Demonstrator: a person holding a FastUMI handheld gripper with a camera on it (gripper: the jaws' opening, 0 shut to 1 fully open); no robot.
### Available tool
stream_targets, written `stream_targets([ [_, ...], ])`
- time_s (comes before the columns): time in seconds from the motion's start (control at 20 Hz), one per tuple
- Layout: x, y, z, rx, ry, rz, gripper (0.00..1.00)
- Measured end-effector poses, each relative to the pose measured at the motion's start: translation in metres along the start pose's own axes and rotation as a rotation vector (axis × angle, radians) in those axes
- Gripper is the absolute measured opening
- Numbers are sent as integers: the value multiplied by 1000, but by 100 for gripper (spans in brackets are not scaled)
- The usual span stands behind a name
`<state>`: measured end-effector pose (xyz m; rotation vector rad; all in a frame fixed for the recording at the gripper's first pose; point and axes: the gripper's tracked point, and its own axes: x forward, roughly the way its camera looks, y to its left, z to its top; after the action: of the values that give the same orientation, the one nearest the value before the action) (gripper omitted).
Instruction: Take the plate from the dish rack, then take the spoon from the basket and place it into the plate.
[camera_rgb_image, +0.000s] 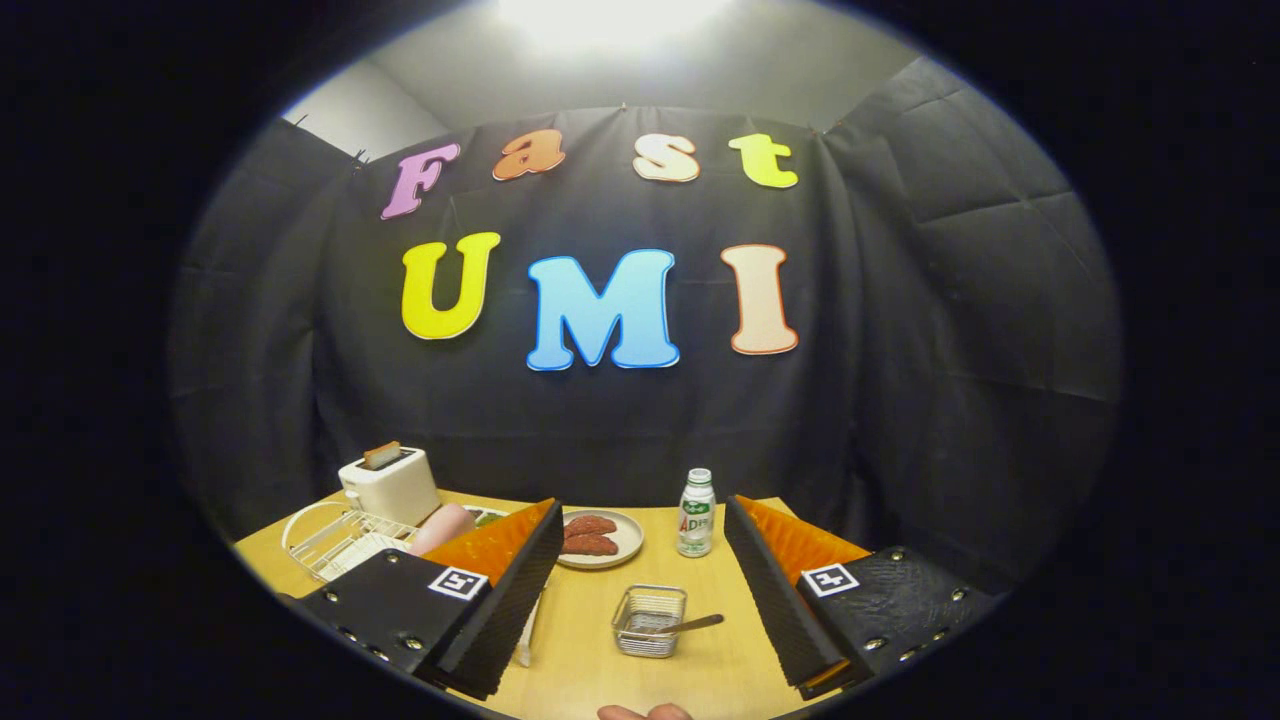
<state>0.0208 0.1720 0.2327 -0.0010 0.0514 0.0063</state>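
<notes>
White toaster (392, 484), white wire rack (335, 540), silver mesh basket (649, 620), reddish sausages (590, 536), pale wood table (590, 660)

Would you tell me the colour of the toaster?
The boxy toaster is cream-white, in the gripper view.

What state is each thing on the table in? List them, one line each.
gripper: open, empty, fingers either side of the basket
basket: upright, spoon inside
spoon: handle poking over the basket's rim
toaster: bread in slot
bottle: upright, capped
dish: holds two reddish pieces
dish rack: beside toaster
</notes>
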Motion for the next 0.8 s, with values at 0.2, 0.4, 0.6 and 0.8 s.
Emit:
stream_targets([
  [0.2, 9, 65, 11, -16, 55, 82, 98],
  [0.4, 26, 119, 8, -14, 147, 127, 98],
  [0.6, 45, 144, -11, 1, 298, 73, 98],
  [0.8, 65, 166, -37, 7, 441, 50, 95],
])
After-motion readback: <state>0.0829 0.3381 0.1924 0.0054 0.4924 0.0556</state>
